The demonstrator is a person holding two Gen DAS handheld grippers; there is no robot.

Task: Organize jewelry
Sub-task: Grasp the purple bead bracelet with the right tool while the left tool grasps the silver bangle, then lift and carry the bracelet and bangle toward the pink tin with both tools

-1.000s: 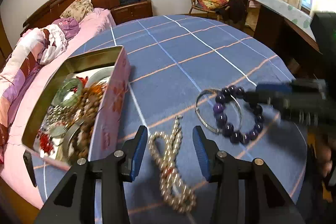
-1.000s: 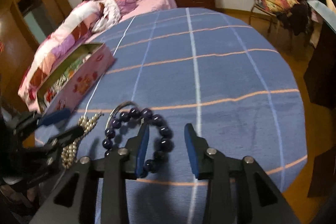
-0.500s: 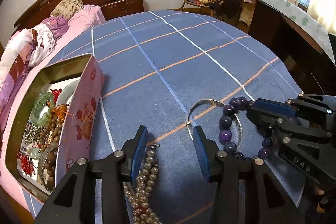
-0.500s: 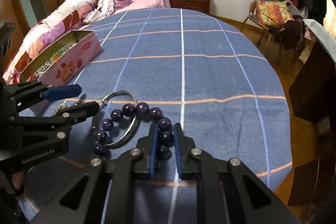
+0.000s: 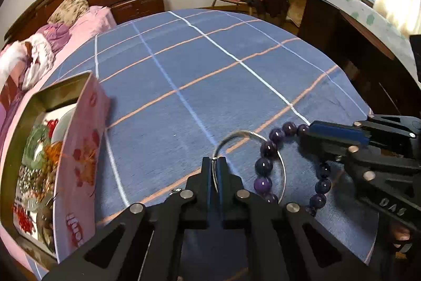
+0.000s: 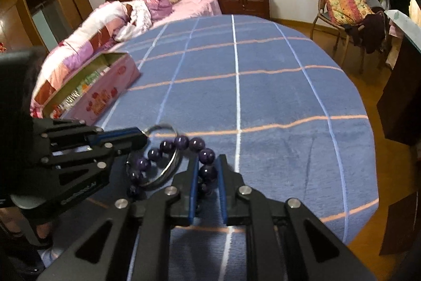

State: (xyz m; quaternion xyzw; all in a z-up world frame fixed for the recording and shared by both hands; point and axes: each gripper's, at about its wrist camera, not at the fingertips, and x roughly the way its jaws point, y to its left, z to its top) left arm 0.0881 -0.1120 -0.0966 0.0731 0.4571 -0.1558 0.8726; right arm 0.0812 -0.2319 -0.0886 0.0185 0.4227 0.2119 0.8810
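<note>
While both claws reach over a round desk under a blue checked cloth, each grips a piece of jewelry. The left claw has just snapped closed and now pinches the thin rim of a silver bangle, which lies flat on the cloth. The right claw is nearly closed too, its blue pads squeezing one dark bead of a purple bracelet. Bracelet and bangle overlap near the desk's front edge, the beads crossing over the ring. Farther left stands a pink tin, open, filled with mixed beads and bangles. Beyond the desk are a bed and a chair.
</note>
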